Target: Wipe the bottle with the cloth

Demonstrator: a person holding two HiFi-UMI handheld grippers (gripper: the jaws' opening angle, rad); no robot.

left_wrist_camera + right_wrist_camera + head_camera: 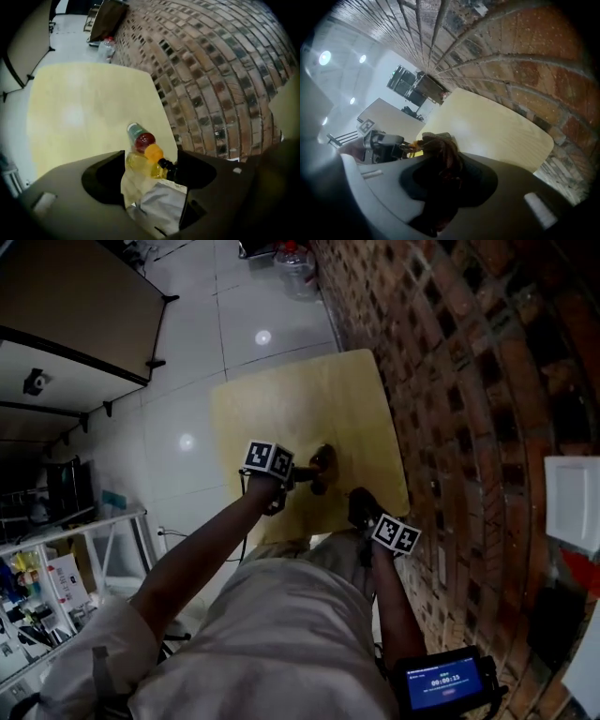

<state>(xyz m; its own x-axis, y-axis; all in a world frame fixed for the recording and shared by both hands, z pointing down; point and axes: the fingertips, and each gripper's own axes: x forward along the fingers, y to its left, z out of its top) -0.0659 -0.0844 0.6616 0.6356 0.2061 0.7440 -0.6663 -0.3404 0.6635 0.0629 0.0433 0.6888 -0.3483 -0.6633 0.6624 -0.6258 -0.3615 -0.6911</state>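
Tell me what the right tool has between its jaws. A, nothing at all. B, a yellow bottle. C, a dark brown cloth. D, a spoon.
C: in the right gripper view the right tool is closed on a bunched dark brown cloth that sticks out past its jaws.
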